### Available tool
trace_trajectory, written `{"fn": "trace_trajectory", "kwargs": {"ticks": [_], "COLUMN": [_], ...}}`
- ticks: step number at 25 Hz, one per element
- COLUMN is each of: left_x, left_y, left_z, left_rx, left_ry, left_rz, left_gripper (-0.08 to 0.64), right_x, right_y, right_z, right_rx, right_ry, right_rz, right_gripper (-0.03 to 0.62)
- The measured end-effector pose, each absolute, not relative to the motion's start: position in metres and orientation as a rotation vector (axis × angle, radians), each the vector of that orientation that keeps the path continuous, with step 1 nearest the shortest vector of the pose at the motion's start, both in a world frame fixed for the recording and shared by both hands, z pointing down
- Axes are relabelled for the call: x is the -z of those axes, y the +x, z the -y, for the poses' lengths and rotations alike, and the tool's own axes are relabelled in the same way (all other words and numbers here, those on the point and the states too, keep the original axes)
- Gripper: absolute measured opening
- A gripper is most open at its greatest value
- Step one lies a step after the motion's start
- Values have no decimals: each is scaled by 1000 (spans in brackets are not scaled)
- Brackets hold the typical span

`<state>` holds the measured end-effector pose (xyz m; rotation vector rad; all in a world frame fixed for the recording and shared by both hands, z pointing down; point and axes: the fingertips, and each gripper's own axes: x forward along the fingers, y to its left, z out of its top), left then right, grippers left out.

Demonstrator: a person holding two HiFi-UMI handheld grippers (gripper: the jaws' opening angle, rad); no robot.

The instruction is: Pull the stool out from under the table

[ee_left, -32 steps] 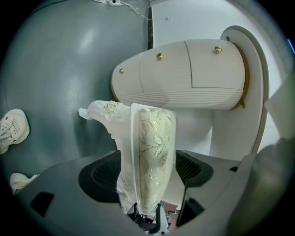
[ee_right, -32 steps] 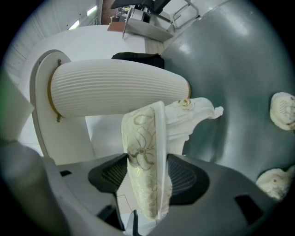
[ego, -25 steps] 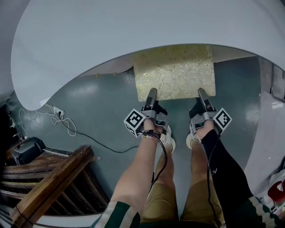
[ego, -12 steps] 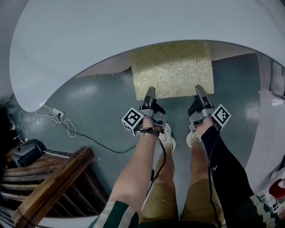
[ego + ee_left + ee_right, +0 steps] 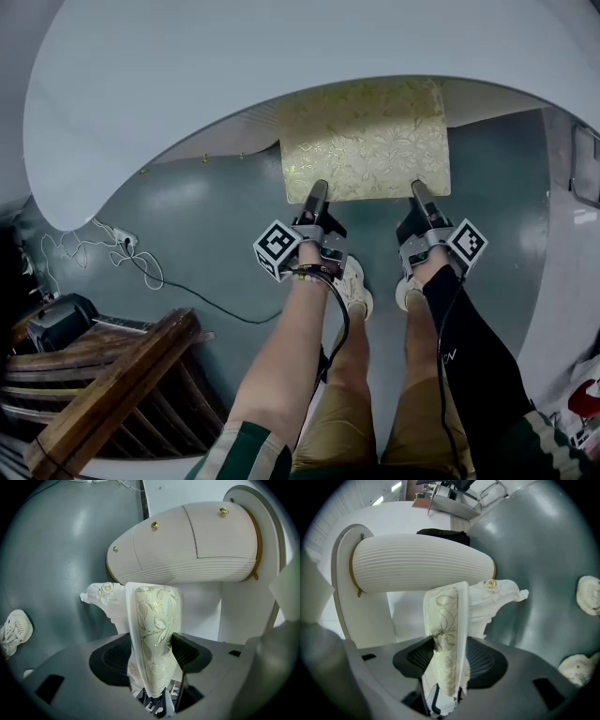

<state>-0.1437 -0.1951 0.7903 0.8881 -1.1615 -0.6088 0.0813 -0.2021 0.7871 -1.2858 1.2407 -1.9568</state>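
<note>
Clamping comes first: the left gripper [image 5: 318, 191] and the right gripper [image 5: 420, 190] have just been closing, and each is now pressed onto the near padded edge of the stool [image 5: 366, 141]. An even, level pull toward the legs [image 5: 418, 352] is called for, so that the seat is not twisted or the cushion slipped. Farther off, the seat's rear is tucked beneath the white table [image 5: 234, 66].

Soft, even indoor light; faint sheen on the grey floor [image 5: 178, 202]; fisheye warp, dark vignetted corners.
</note>
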Motion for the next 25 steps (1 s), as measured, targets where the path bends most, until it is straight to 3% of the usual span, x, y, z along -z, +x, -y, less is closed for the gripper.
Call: {"fn": "trace_trajectory", "kwargs": {"ticks": [25], "left_x": [-778], "left_y": [-143], "left_z": [187], "left_rx": [610], "left_ry": [836], "left_rz": [1107], "left_gripper": [261], "right_x": [-768], "right_y": [81], "right_z": [209], "right_rx": [1970], "right_ry": [-1349], "right_rz": [-1237], "right_gripper": [204]}}
